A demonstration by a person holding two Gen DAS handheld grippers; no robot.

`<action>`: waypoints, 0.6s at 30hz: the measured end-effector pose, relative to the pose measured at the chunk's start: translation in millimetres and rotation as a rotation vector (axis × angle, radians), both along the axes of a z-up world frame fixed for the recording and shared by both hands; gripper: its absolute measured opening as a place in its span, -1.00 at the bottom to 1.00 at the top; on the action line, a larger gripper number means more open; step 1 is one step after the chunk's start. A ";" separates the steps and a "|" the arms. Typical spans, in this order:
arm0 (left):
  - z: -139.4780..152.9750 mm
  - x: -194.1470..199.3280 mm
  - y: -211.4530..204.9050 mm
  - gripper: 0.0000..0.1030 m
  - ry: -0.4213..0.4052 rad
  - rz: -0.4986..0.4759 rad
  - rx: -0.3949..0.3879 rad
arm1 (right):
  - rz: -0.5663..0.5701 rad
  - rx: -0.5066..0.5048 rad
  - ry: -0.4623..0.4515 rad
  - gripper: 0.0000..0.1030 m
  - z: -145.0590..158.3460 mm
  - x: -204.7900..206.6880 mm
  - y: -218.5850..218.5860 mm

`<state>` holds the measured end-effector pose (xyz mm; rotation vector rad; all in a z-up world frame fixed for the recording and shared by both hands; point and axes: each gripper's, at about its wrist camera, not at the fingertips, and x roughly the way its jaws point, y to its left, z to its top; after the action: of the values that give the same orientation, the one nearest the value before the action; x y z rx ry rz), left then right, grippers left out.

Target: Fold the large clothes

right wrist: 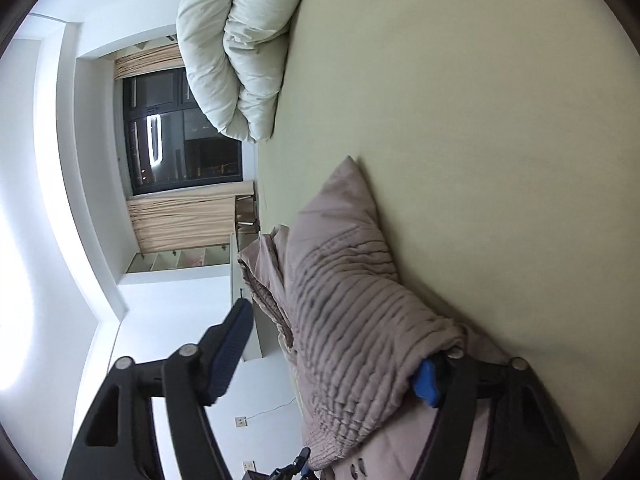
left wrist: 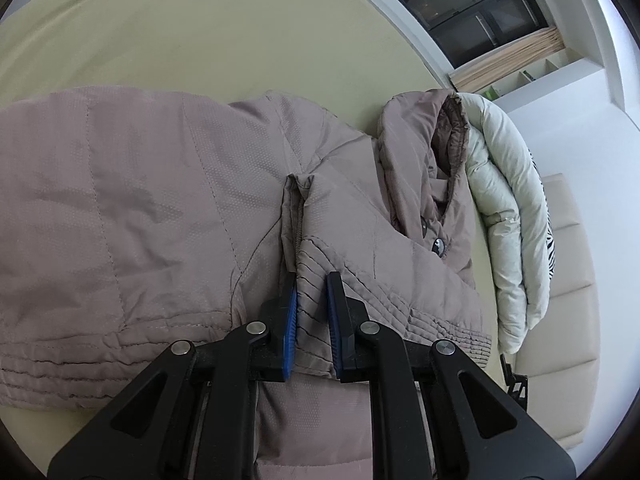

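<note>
A mauve quilted puffer jacket (left wrist: 140, 208) lies spread on a pale green bed (left wrist: 240, 40), its hood (left wrist: 432, 152) toward the right. In the left wrist view my left gripper (left wrist: 312, 292) is shut on the jacket's ribbed hem beside the zipper, fabric pinched between the blue pads (left wrist: 291, 320). In the right wrist view my right gripper (right wrist: 336, 344) stands open, its jaws wide apart around a bunched ribbed hem (right wrist: 352, 320) of the jacket; the lower fingertip (right wrist: 426, 378) is half buried under fabric.
A folded pale duvet (left wrist: 504, 208) lies beside the hood at the bed's edge; it also shows in the right wrist view (right wrist: 236, 40). A beige padded headboard (left wrist: 568, 320), a dark window (right wrist: 180, 136) with curtains and white walls surround the bed.
</note>
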<state>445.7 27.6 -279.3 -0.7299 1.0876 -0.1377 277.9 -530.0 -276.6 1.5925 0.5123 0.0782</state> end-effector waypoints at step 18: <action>-12.0 12.5 -11.6 -0.70 0.011 -0.058 0.076 | 0.186 -0.321 -0.062 0.83 84.9 33.7 41.1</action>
<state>458.2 16.0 -291.3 -0.6314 1.1191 -0.1414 311.6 -488.9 -191.7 1.2235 0.5921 0.1761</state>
